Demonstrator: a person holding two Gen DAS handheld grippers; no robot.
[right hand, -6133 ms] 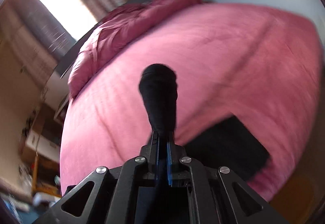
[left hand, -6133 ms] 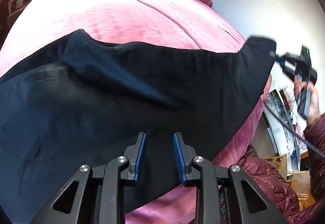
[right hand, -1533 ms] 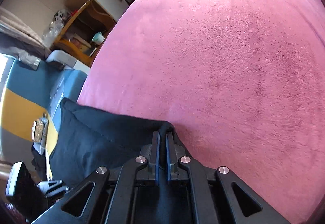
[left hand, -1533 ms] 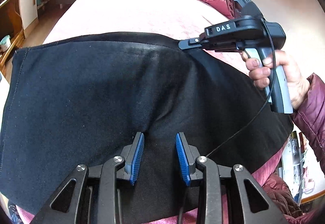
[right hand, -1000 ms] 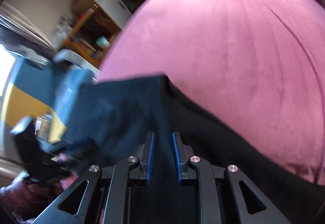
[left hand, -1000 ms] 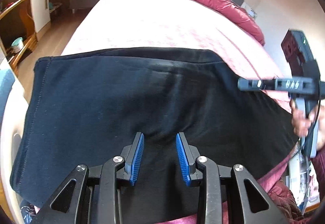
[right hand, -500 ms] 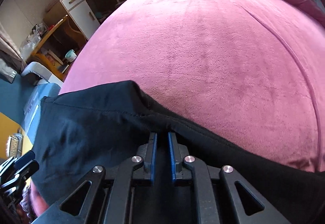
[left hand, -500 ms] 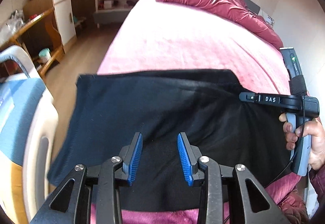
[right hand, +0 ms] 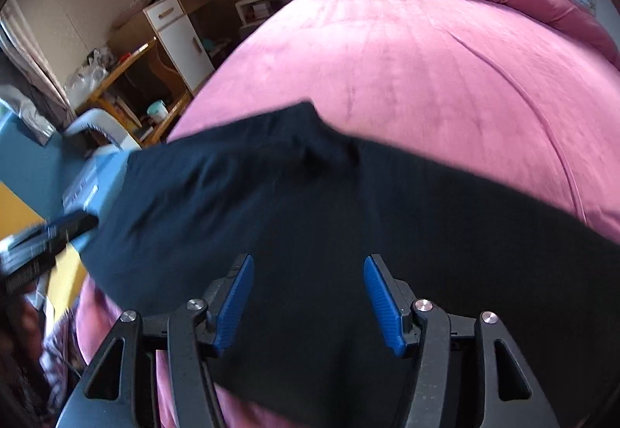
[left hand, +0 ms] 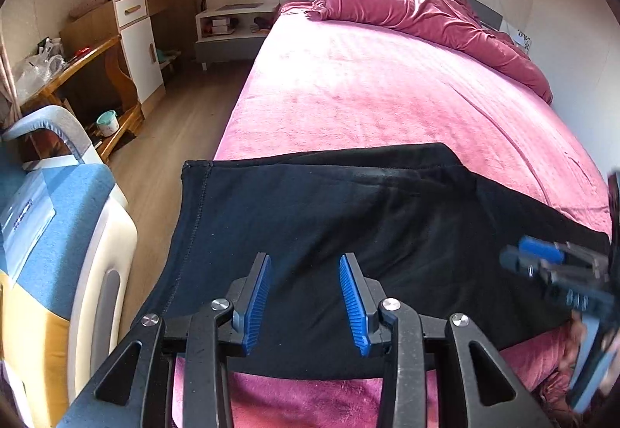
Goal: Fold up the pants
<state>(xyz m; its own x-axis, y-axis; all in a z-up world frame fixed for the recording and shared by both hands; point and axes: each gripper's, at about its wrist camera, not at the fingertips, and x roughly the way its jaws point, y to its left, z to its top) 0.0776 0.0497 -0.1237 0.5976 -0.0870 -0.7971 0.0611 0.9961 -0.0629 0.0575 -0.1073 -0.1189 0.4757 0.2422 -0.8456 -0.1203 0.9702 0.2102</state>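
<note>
The black pants [left hand: 329, 211] lie folded flat across the near end of the pink bed [left hand: 368, 98], with the hem hanging over the left edge. They also show in the right wrist view [right hand: 310, 203]. My left gripper [left hand: 305, 296] is open and empty, raised above the near edge of the pants. My right gripper [right hand: 308, 298] is open and empty above the pants. It also shows, blurred, at the right edge of the left wrist view [left hand: 542, 261]. The left gripper shows blurred at the left of the right wrist view [right hand: 50, 234].
A crumpled red duvet [left hand: 426, 17] lies at the head of the bed. A blue and white appliance [left hand: 50, 234] stands at the bed's left corner. A wooden desk [left hand: 97, 52] and a white nightstand [left hand: 228, 28] stand along the far left wall.
My right gripper has opened wide, let go of the pants' edge and pulled back. My left gripper has lifted and pulled back, staying open. The pants now lie flat.
</note>
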